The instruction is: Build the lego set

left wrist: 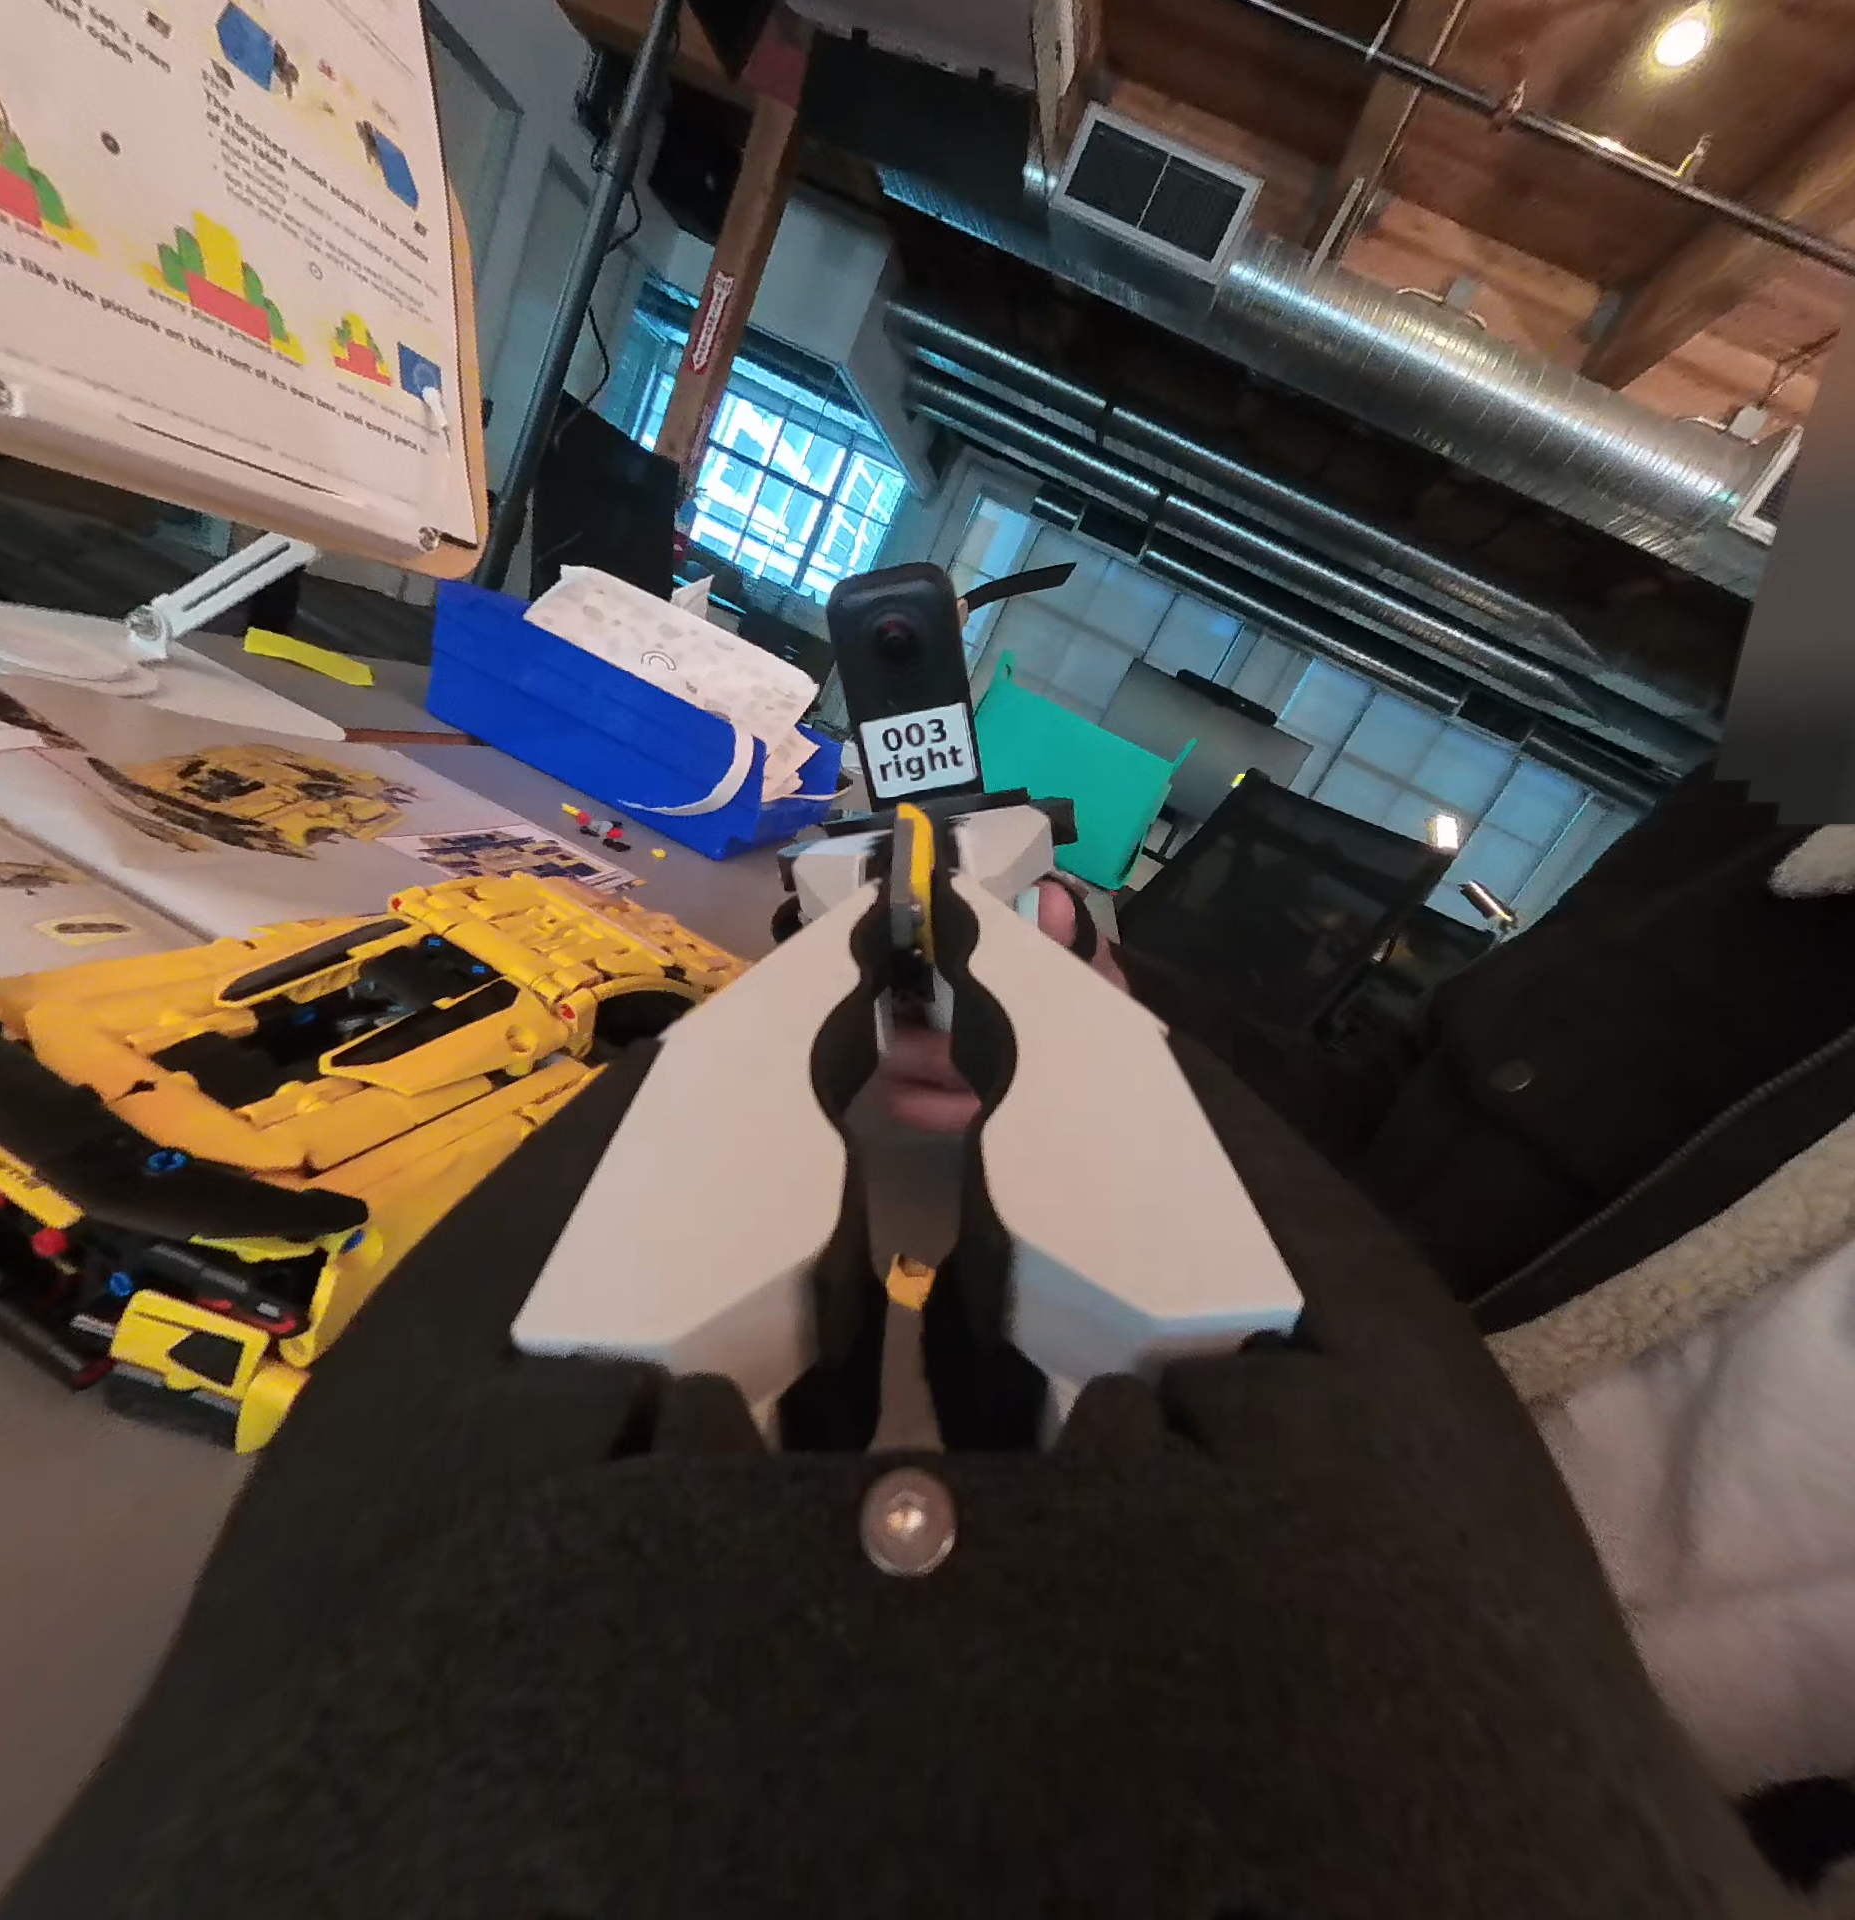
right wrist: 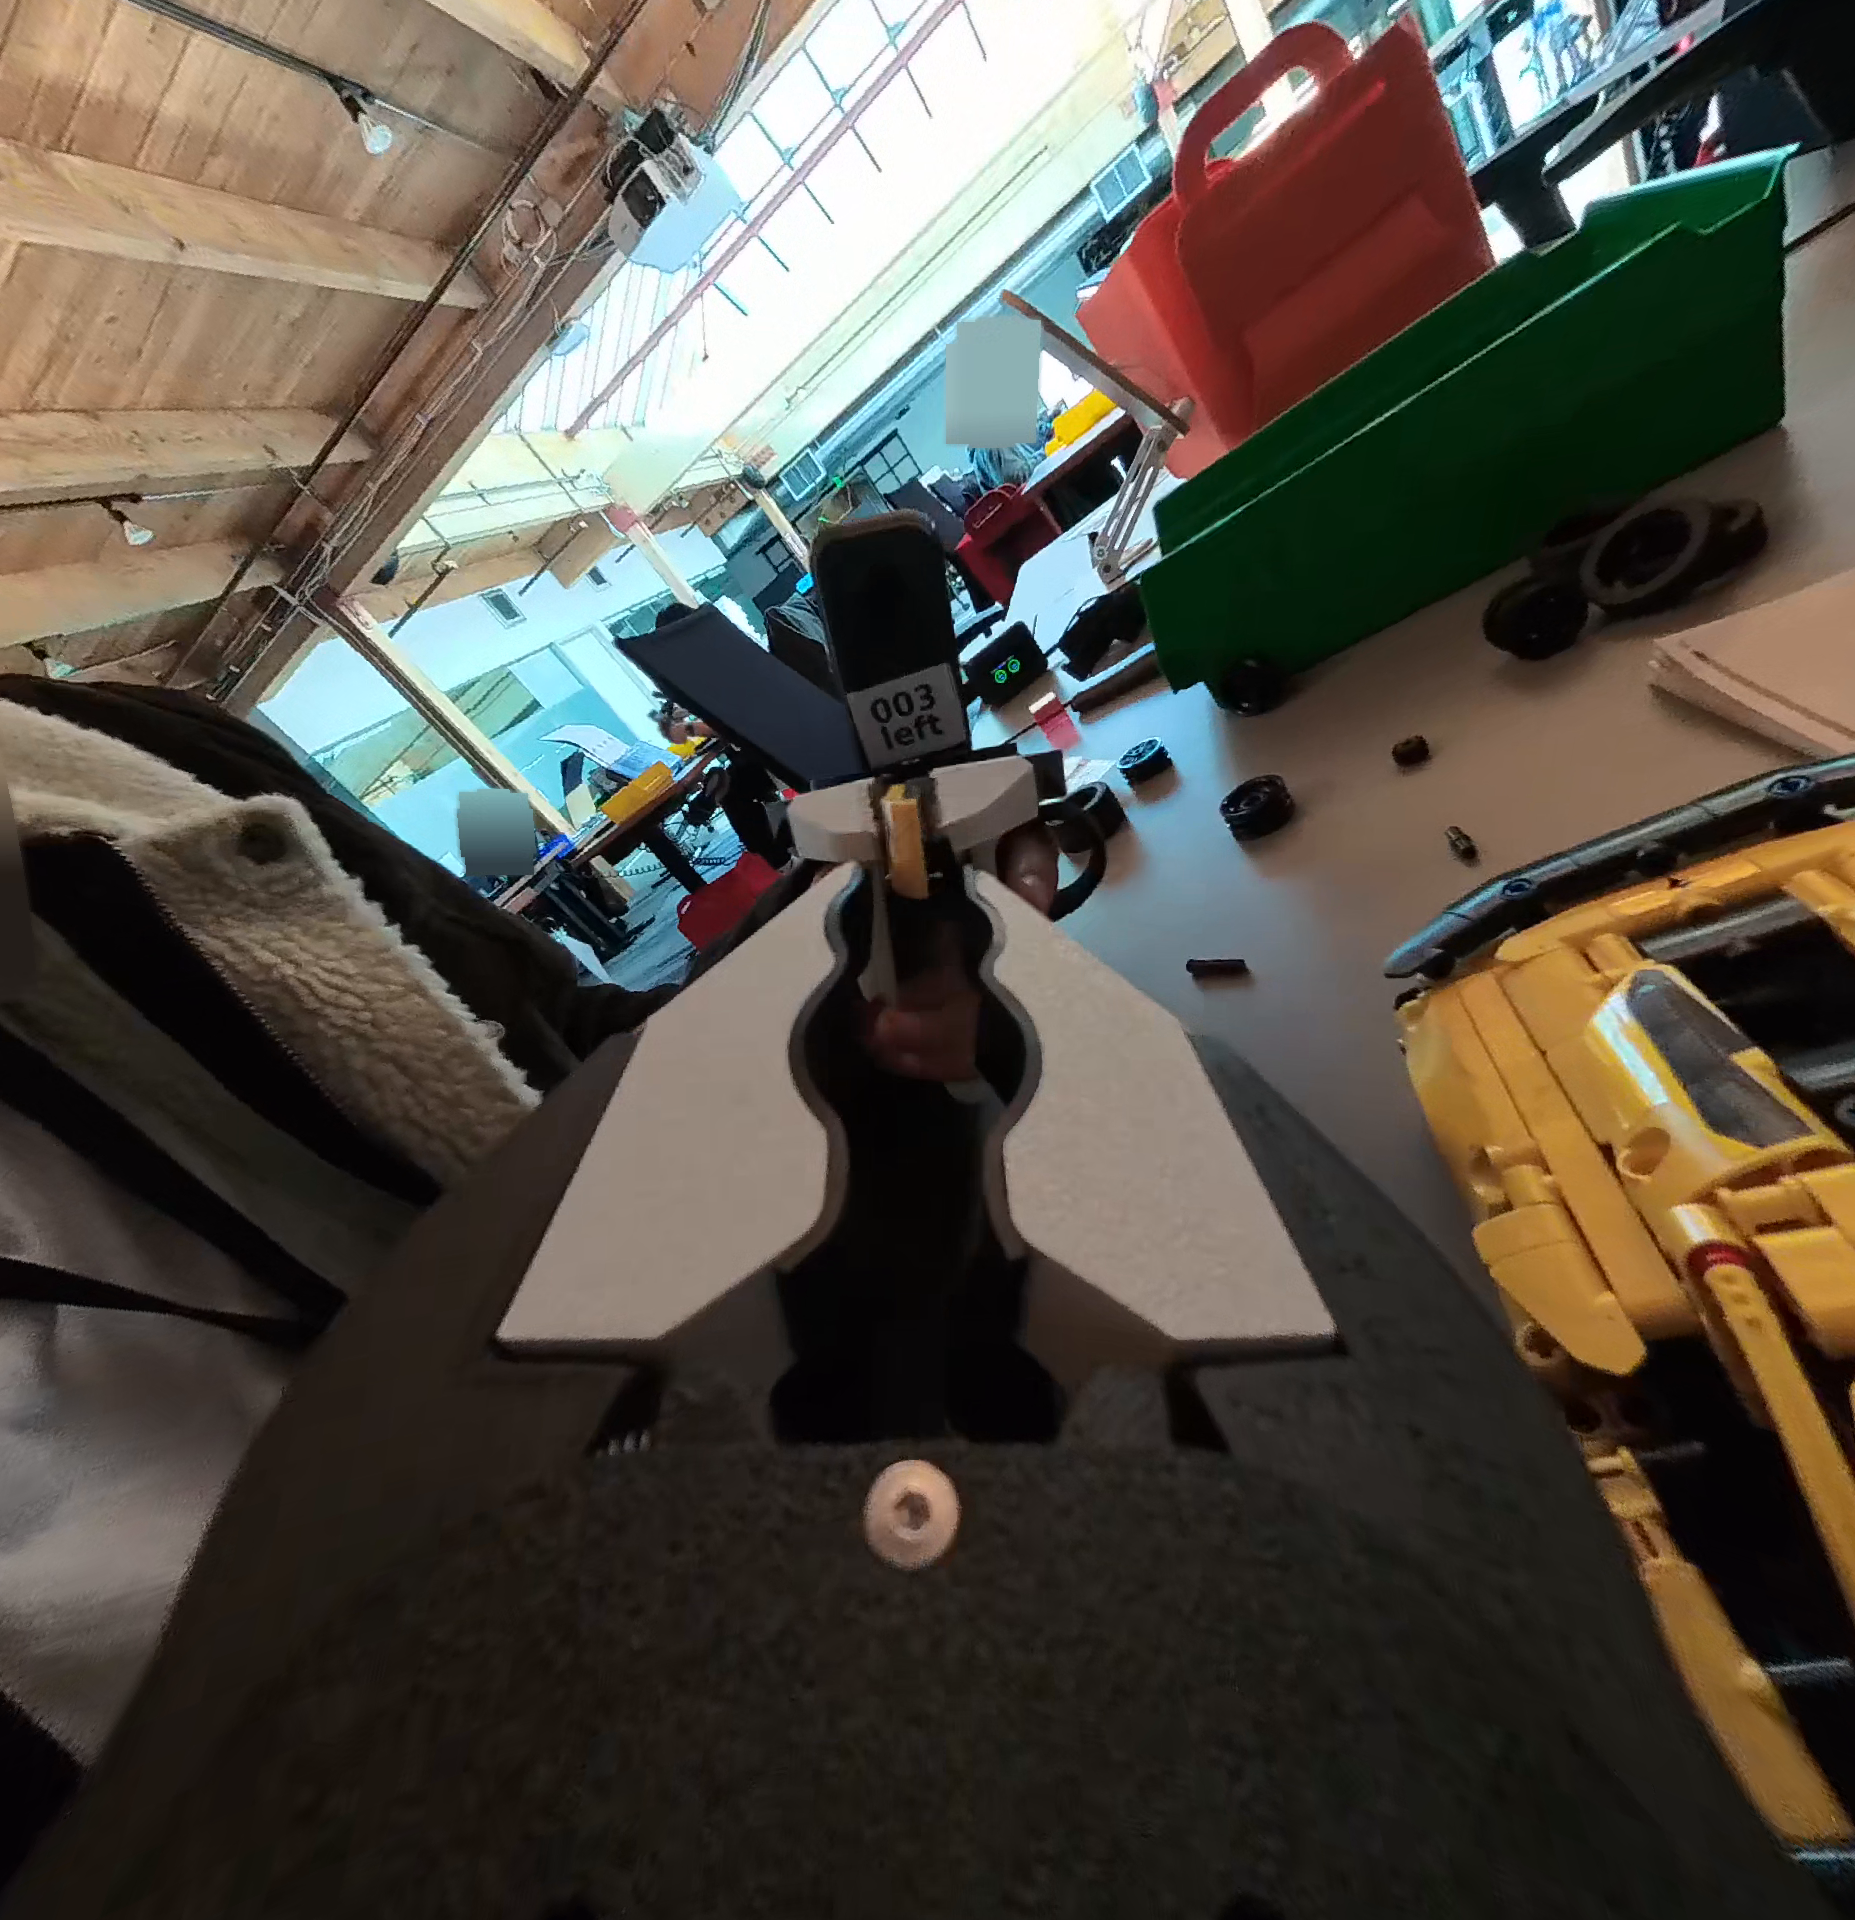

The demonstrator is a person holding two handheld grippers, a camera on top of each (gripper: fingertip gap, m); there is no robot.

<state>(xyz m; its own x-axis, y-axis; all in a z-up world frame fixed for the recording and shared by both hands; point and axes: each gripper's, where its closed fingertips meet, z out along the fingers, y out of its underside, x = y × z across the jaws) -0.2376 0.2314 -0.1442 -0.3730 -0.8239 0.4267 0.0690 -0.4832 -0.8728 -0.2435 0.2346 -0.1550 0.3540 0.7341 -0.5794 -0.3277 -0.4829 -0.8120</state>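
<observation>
In the left wrist view, the left gripper (left wrist: 907, 935) points up and away from the table (left wrist: 61, 1538), its white fingers (left wrist: 715, 1164) closed to a thin slit; a small yellow piece (left wrist: 915, 878) sits at their tips, met head-on by the right gripper (left wrist: 918, 847), so which one grips it is hard to tell. A fingertip shows behind the slit. The yellow lego car (left wrist: 279, 1070) lies at 9 o'clock, cut off by the frame edge, with an open instruction booklet (left wrist: 227, 800) and blue bin (left wrist: 611, 707) at 10 o'clock. In the right wrist view, the right gripper (right wrist: 907, 904) is likewise nearly closed and raised, the yellow piece (right wrist: 905, 847) at its tips against the left gripper (right wrist: 907, 821). The car (right wrist: 1629, 1195) sits at 3 o'clock, partly out of frame; loose black wheels (right wrist: 1255, 808) and a green bin (right wrist: 1474, 488) lie toward 1 o'clock.
</observation>
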